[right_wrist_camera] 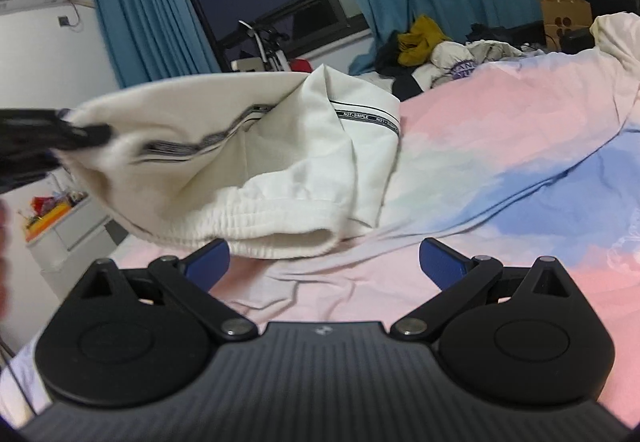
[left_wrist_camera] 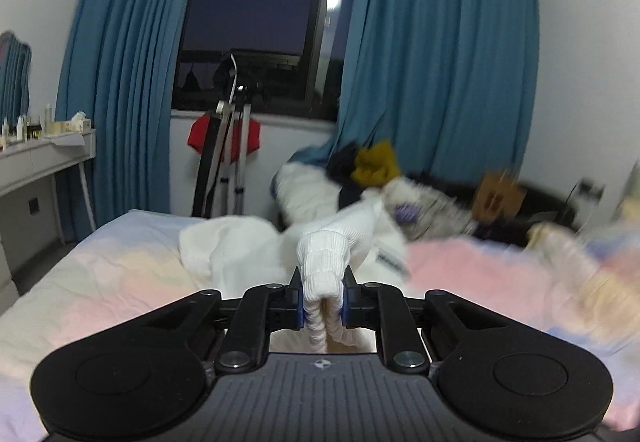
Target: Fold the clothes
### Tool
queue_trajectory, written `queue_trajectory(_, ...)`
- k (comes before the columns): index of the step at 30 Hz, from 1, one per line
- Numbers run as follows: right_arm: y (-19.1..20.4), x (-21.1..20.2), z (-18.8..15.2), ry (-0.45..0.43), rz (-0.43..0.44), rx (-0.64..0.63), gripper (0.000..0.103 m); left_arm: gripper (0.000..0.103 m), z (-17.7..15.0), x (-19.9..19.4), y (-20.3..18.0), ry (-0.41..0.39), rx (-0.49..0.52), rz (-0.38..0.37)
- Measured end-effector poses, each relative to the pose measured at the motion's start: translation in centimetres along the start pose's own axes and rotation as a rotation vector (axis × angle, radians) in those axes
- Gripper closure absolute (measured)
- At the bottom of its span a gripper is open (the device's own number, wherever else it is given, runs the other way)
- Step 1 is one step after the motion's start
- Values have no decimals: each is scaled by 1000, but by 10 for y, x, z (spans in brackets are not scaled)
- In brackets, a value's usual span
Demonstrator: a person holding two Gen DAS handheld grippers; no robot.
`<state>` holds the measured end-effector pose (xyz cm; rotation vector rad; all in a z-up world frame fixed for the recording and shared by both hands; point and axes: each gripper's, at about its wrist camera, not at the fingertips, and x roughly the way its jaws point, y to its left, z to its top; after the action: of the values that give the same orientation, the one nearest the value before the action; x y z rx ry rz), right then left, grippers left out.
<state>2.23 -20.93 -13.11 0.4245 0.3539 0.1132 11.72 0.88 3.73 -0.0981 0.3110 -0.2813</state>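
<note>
1. While its blue pads pinch a ribbed white cuff (left_wrist_camera: 322,266), the left gripper (left_wrist_camera: 322,298) is clamped tight on the cream-white knit garment (right_wrist_camera: 224,162), with folds of cloth bunched between the jaws.
2. From the right wrist view, that garment hangs lifted at its left end, where the left gripper (right_wrist_camera: 86,132) holds it; its other end, with a black lettered stripe (right_wrist_camera: 368,118), lies on the pink, blue and cream bedspread (right_wrist_camera: 500,146).
3. Just below the garment's elastic waistband (right_wrist_camera: 276,238), the right gripper (right_wrist_camera: 324,262) hovers with jaws spread wide and nothing between them.
4. Teal pleated curtains (left_wrist_camera: 432,54) frame a dark window (left_wrist_camera: 256,2).
</note>
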Motion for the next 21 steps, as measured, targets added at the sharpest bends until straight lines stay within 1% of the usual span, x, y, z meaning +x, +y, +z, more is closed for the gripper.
queue_trajectory(3,-3,-9,3,-10,46,49,0,87,10,-49,18,-64,-97,-41)
queue_trajectory(5,-6,-13,3,-2,79,102,0,87,11,-72,35,-108,-162,-47)
queue_trajectory(8,-13,-13,0,34,133,189,0,87,-1,-88,67,-144,-248,-18)
queue_trajectory(10,-16,-10,-3,74,176,249,2,87,-15,-89,91,-144,-316,-8)
queue_trajectory(13,-15,4,-11,167,199,301,10,87,-32,-84,123,-106,-423,20)
queue_trajectory(15,-13,14,-18,245,203,332,24,86,-36,-79,138,-90,-442,46)
queue_trajectory(16,-11,20,-24,298,197,349,25,86,-37,-76,146,-80,-452,59)
queue_trajectory(19,-7,37,-42,453,182,396,26,86,-39,-70,165,-56,-491,66)
queue_trajectory(21,-3,37,-48,492,189,412,26,86,-40,-65,174,-35,-494,79)
